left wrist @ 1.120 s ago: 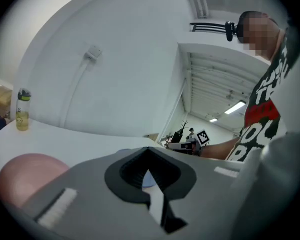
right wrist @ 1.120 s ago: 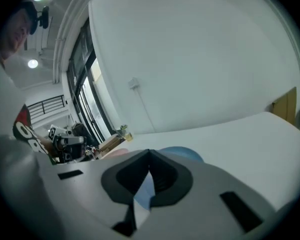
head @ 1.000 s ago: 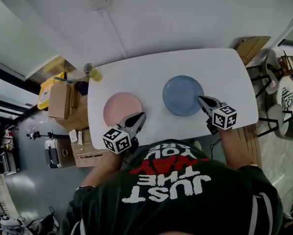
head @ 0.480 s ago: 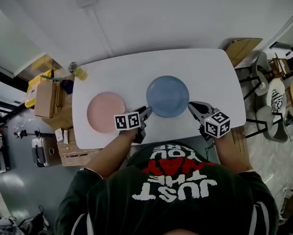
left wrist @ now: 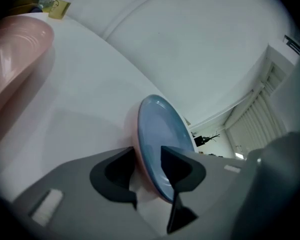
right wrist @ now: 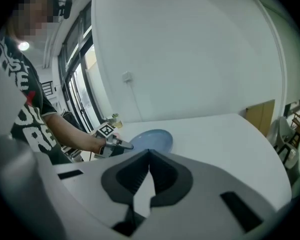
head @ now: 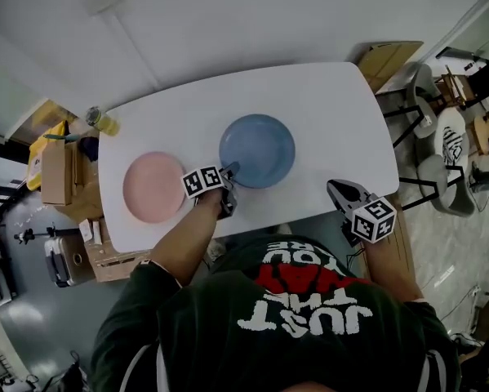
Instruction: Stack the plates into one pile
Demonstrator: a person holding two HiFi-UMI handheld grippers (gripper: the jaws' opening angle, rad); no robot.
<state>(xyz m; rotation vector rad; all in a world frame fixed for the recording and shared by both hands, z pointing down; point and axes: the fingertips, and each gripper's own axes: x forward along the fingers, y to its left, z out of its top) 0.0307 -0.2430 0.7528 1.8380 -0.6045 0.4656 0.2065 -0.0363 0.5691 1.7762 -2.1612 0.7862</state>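
Observation:
A blue plate (head: pixel 260 149) lies in the middle of the white table (head: pixel 326 109), and a pink plate (head: pixel 153 186) lies to its left, apart from it. My left gripper (head: pixel 230 170) is at the blue plate's near-left rim. In the left gripper view the blue plate's (left wrist: pixel 162 131) rim stands between the jaws of the left gripper (left wrist: pixel 147 164). They have just been opening and gaps show beside the rim. The pink plate (left wrist: pixel 14 49) shows at the far left there. My right gripper (head: pixel 335 188) is shut and empty at the table's near right edge; the right gripper (right wrist: pixel 150 156) looks towards the blue plate (right wrist: pixel 152 139).
A small yellow bottle (head: pixel 101 122) stands at the table's far left corner. Cardboard boxes (head: pixel 52 172) sit on the floor to the left. Chairs (head: pixel 452 145) stand to the right of the table, and a white wall rises behind it.
My left gripper moved right from the pink plate to the blue plate's rim and its jaws opened. My right gripper drew back from the blue plate to the near right edge.

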